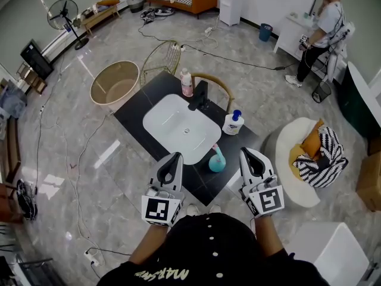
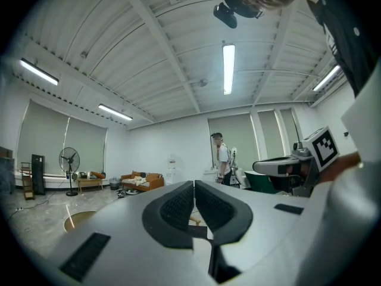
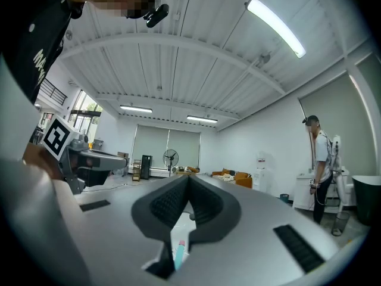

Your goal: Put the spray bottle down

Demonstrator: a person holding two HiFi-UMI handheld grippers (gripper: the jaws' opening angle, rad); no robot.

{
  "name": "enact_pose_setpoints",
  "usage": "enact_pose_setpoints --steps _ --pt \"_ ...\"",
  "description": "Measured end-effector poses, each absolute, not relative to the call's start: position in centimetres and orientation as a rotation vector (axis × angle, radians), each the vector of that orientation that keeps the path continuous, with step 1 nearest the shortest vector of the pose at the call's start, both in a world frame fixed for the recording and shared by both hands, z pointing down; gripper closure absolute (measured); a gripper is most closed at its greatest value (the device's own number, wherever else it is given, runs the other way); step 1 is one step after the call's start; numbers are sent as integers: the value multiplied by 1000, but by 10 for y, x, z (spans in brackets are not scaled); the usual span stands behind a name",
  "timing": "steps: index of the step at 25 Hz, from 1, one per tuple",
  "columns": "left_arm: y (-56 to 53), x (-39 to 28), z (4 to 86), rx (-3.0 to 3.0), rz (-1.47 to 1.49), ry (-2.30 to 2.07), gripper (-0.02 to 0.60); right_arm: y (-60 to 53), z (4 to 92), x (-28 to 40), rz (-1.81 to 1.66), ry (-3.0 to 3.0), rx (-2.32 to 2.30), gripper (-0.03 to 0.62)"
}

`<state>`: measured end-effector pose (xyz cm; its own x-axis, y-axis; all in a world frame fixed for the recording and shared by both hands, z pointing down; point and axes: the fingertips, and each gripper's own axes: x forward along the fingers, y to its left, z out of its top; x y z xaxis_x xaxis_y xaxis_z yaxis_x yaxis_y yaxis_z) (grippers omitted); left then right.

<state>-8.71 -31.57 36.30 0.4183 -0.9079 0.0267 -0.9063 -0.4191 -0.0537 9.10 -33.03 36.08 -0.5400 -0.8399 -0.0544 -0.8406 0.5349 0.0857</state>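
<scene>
A: What is seen nearest the camera?

B: A black top [image 1: 208, 249] with pale buttons is seen at the bottom of the head view. Just beyond it the left tool [image 1: 172, 158] and the right tool [image 1: 247, 152] are held side by side, apart from each other.

A: How are the jaws found?

B: In the left gripper view the jaws of the left tool [image 2: 194, 185] are pressed together, and nothing is gripped between them. The same is shown for the right tool [image 3: 189, 179] in the right gripper view: the jaws are closed tip to tip and nothing is held.

A: Where is the spray bottle placed?

B: The spray bottle [image 1: 216, 159], teal with a pink top, is seen standing on the black surface [image 1: 134, 109]. It is set toward the near right edge, just beside the white basin [image 1: 181, 127]. It is touched by neither tool. In the right gripper view it is glimpsed low down, through the gap under the closed jaws.

A: What else is carried by the surface?

B: A black tap [image 1: 199, 97] is mounted at the basin's far rim. A pink bottle [image 1: 186, 83] is placed by the far edge, and a white bottle [image 1: 233, 123] with a blue cap is set toward the right corner.
</scene>
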Motion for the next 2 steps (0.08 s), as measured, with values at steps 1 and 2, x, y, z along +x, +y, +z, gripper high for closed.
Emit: enact_pose_setpoints --steps 1,2 --pt "-316 -87 363 -2620 -78 1677 565 -331 361 91 159 2747 -1503 599" --pt "-317 -87 363 -2619 -76 1679 565 -332 361 90 160 2748 -1502 599"
